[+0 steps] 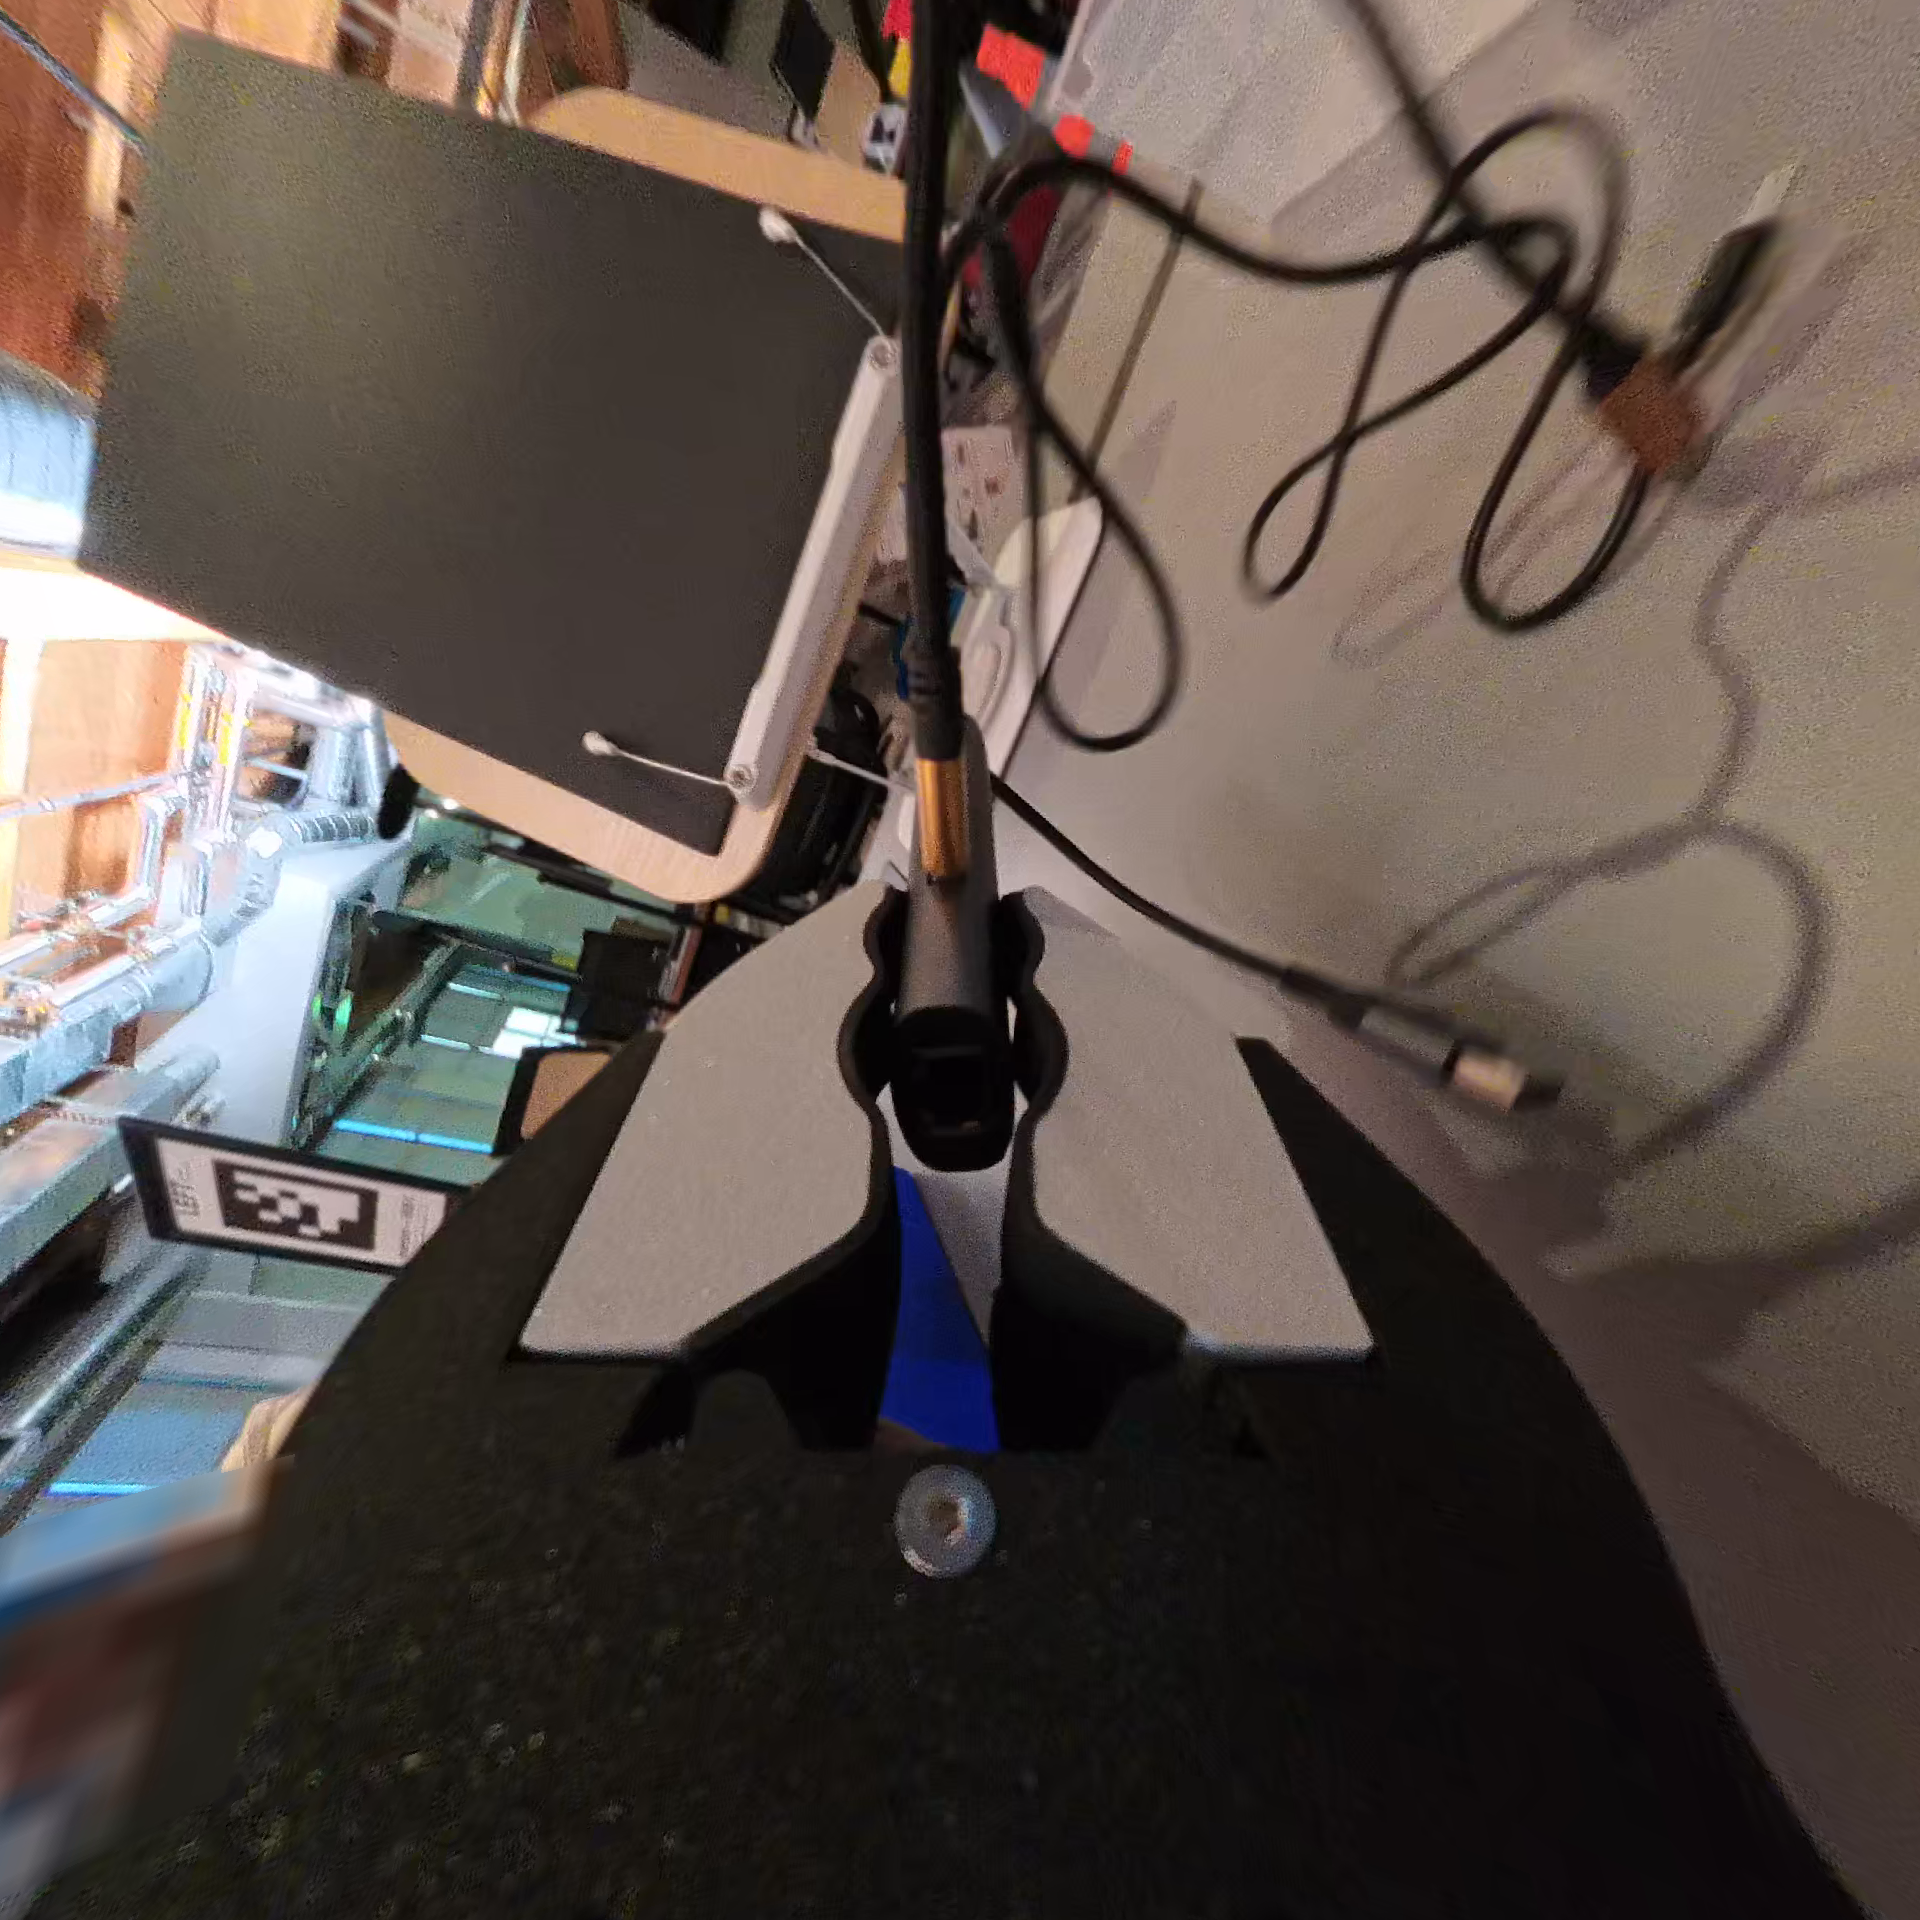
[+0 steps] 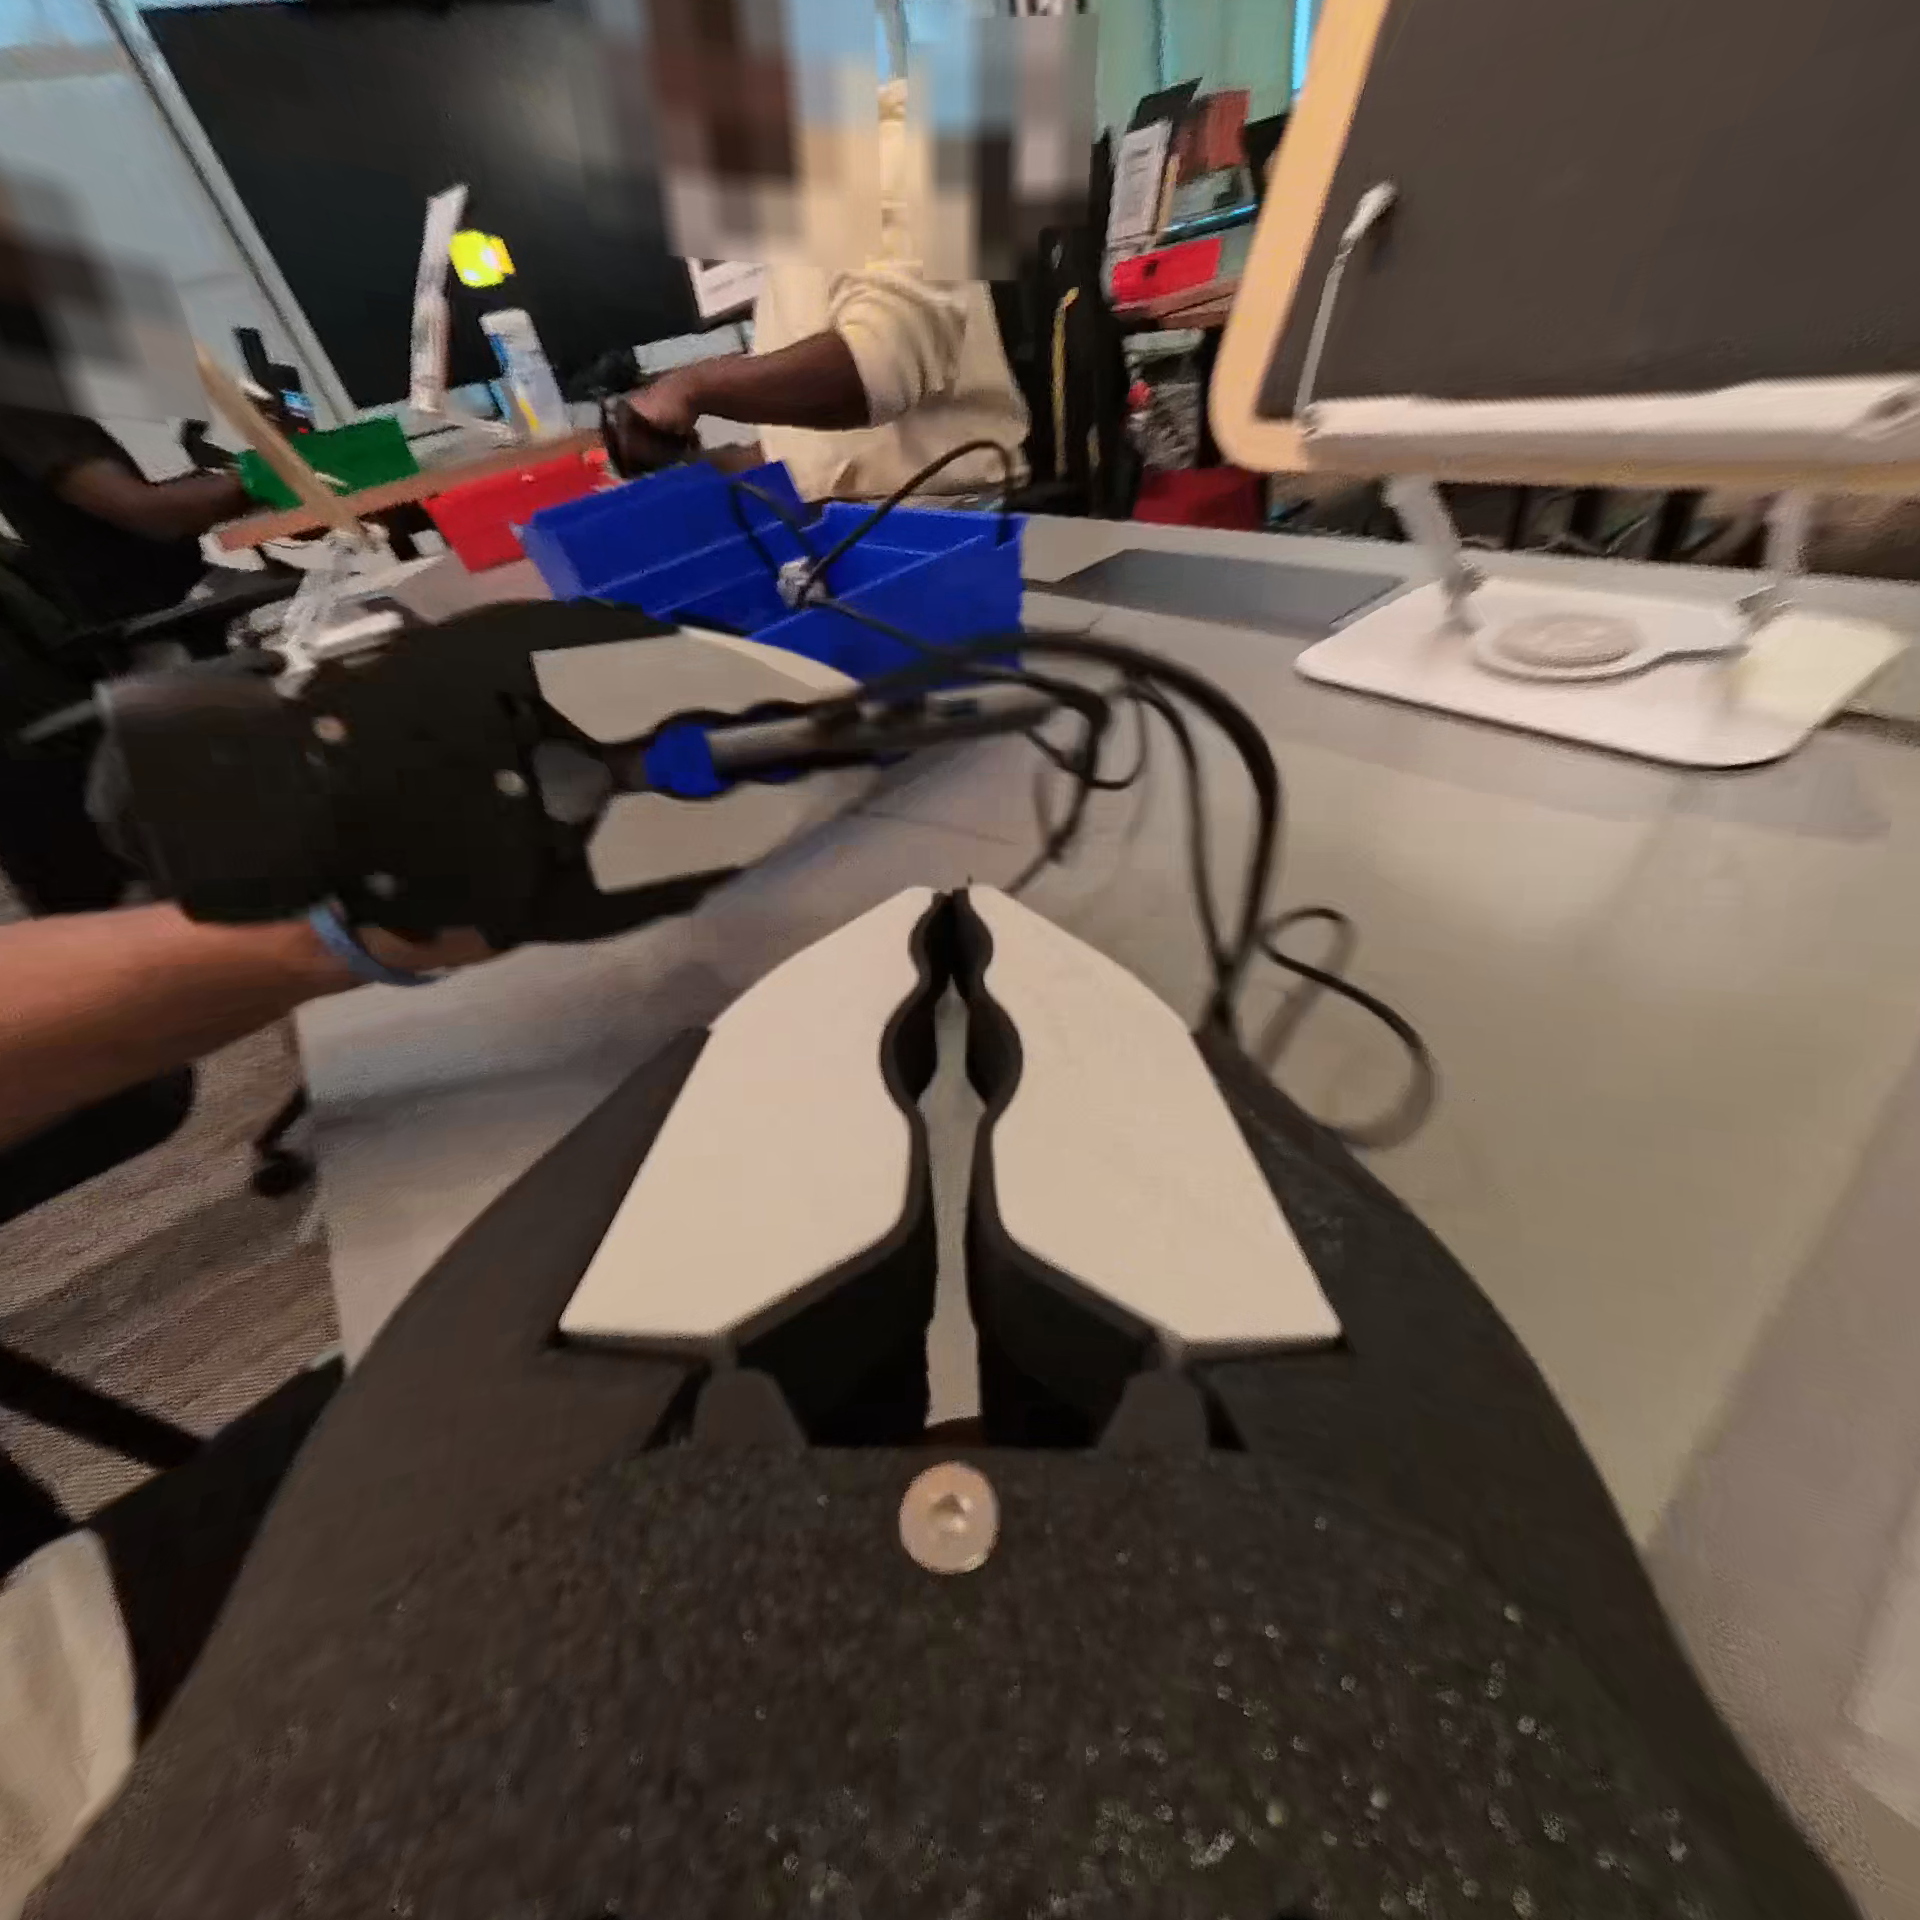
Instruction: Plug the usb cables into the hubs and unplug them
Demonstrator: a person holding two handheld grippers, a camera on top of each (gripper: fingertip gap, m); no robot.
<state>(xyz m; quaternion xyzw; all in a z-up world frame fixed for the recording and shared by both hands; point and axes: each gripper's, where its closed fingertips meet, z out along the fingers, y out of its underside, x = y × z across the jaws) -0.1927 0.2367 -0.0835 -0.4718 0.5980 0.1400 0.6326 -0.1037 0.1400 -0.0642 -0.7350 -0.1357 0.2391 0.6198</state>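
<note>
Left gripper (image 1: pixel 951 997) jaws clamped on grey hub (image 1: pixel 951 1049), cables (image 1: pixel 925 416) trailing over desk (image 1: pixel 1558 779); right gripper (image 2: pixel 961 914) jaws closed, empty, above desk.

In the right wrist view, the right gripper (image 2: pixel 954 914) is seen at lower centre, over the table (image 2: pixel 1558 987). The left gripper (image 2: pixel 790 774) is placed at mid left w/ the hub (image 2: pixel 883 717) between its fingers. A compartment bin (image 2: pixel 790 582) is set just behind it, w/ a cable end lying inside. A stand (image 2: pixel 1600 665) is found at upper right, w/ a board (image 2: pixel 1621 208) above it. Loose cables (image 2: pixel 1257 831) are spread btw. hub and stand, on the table. Persons are seated at upper left, behind the bin.
</note>
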